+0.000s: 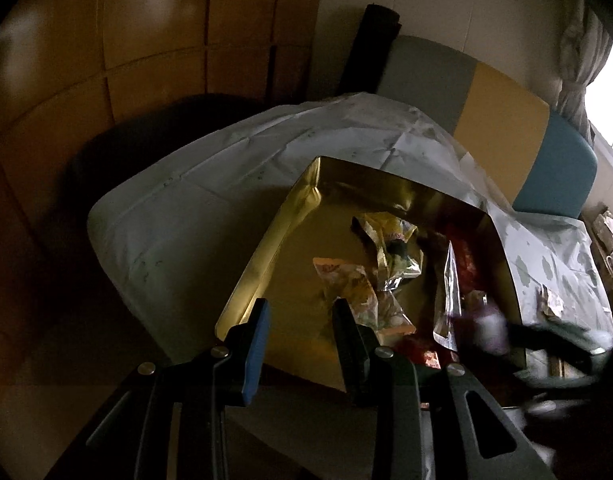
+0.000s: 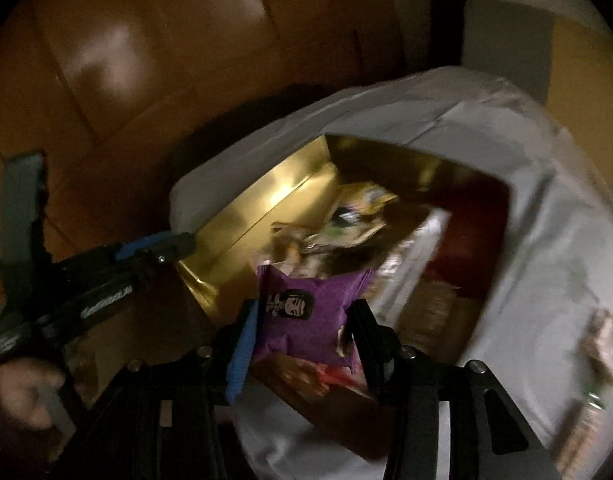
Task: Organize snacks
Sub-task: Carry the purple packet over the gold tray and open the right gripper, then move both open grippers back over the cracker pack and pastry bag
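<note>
Several crinkly foil snack packets [image 1: 382, 264] already lie in the shallow gold cardboard box [image 1: 266, 240] on the cloth-covered worktop [image 1: 178, 208], the right tool [image 2: 302, 320] grasps a purple snack pouch [image 2: 306, 312] above it, the left tool [image 1: 300, 312] stands released and empty, and a few snacks [image 2: 598, 344] remain outside.

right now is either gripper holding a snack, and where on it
The right gripper holds a purple snack packet between its fingers, across the packet's near half. The left gripper holds nothing; it hangs open at the gold box's near edge.

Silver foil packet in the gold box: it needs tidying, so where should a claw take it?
Probably the silver foil packet by its upper edge, from above: it stands nearly upright in the gold box, thin top exposed.
</note>
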{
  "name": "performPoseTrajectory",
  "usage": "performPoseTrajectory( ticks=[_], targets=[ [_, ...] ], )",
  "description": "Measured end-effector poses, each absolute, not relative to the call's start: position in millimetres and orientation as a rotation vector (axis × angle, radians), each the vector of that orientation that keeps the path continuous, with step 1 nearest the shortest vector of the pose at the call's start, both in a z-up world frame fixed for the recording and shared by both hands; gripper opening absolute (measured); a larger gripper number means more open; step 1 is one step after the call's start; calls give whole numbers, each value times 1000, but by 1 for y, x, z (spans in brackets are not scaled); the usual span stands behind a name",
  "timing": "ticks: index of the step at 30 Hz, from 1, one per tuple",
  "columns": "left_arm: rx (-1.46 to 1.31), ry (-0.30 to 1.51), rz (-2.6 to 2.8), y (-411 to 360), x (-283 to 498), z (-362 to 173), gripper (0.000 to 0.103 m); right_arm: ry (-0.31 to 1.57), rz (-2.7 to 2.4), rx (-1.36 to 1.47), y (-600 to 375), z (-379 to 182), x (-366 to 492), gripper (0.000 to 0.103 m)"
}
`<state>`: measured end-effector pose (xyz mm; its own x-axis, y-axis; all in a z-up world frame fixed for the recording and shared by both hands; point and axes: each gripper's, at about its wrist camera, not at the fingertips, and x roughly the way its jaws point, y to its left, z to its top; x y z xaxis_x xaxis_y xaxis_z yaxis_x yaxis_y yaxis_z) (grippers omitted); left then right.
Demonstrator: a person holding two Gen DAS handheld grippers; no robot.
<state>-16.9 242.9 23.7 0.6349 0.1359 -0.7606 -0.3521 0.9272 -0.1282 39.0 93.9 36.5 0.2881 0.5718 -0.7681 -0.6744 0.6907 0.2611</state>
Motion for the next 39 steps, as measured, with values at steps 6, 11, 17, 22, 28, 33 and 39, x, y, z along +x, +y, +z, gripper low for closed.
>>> performPoseTrajectory(
  ticks=[6,11,17,22,28,33,39],
  targets=[
    [-278,853,281,244,-17,19,32,1043,837,-108,113,4,38,62],
    [-270,853,272,239,-16,17,32,1025,829,-100,104,6,36,63],
    [-236,857,249,224,-15,19,32,994,805,-91,90,19,28,62],
    [-218,849,234,214,-16,25,32,970,743,-52,76,26,24,63],
    [-171,835,205,195,-16,32,32,893,663,-21,50,41,16,73],
    [-129,842,160,174,-14,33,32,867,590,-6,26,43,11,73],
    [-79,842,113,151,-16,35,32,844,527,-37,4,47,4,73]
  ],
)
